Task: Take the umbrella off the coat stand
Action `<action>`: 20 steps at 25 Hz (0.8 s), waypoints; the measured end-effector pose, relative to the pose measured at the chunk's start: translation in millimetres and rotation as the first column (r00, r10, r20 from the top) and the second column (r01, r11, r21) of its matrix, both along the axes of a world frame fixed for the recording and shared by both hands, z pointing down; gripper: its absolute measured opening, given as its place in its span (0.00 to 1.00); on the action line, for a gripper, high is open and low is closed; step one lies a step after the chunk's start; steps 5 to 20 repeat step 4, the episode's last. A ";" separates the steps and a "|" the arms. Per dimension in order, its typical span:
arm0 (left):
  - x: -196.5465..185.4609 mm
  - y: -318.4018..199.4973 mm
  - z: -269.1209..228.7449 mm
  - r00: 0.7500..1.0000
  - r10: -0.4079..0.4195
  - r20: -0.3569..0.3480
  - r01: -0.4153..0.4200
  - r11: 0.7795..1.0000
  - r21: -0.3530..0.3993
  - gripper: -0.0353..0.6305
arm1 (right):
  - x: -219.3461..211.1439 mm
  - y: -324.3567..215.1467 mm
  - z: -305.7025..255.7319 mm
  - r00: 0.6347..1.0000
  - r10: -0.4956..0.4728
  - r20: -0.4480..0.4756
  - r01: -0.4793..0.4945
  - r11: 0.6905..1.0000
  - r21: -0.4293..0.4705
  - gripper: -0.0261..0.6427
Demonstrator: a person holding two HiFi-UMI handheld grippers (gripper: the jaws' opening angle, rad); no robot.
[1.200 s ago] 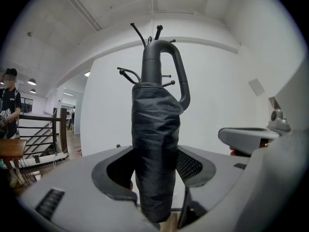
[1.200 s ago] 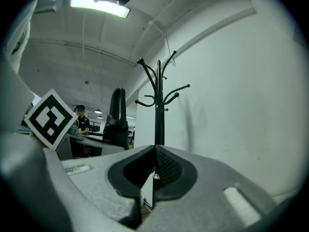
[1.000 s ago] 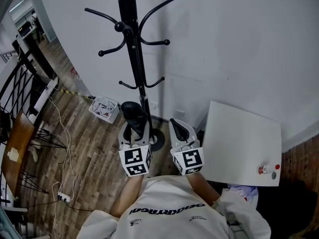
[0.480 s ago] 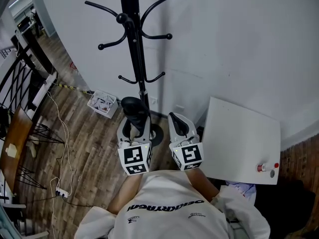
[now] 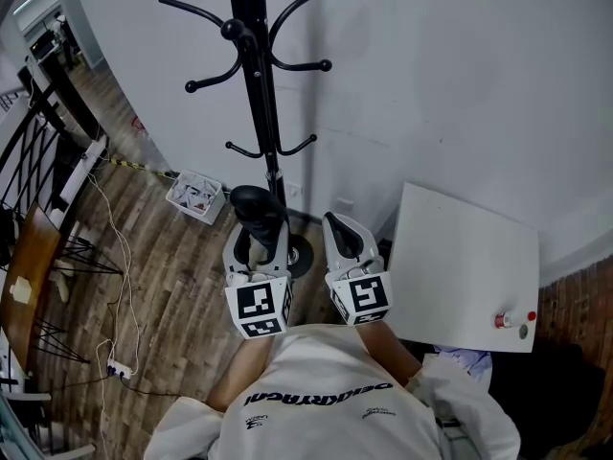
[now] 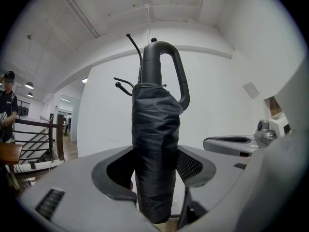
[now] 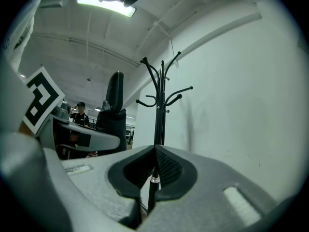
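left gripper (image 5: 257,240) clamped around folded black umbrella (image 6: 154,144), upright, handle loop on top, just near of the coat stand (image 5: 257,94) and clear of its hooks. right gripper (image 5: 337,226) just right of it, jaws pressed together, empty. white table (image 5: 469,266) farther right.

this looks like an open, loft-style office or work floor: plain white walls (image 5: 431,84), a wood-plank floor (image 5: 182,276), a black coat stand (image 5: 261,113) against the wall and a white table (image 5: 460,266) beside it. a power strip (image 5: 120,370) with loose cables lies on the floor. a black stair railing (image 5: 34,161) runs along the left, and a strip light (image 7: 104,4) and pipes (image 6: 79,13) hang under a bare white ceiling.
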State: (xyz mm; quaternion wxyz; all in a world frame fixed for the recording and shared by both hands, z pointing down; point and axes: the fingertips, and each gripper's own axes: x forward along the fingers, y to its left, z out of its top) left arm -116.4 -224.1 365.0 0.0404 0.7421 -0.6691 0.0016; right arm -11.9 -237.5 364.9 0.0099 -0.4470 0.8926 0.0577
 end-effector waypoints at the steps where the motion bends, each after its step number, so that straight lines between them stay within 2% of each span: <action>1: 0.1 0.0 -0.4 1.000 0.001 0.001 -0.001 1.000 0.002 0.41 | -0.2 -0.2 0.1 1.000 0.000 0.000 0.000 1.000 0.002 0.03; 20: -0.3 -0.1 -1.4 1.000 0.001 0.003 -0.001 1.000 0.009 0.41 | -0.8 -0.8 0.1 1.000 0.002 0.000 -0.002 1.000 0.006 0.03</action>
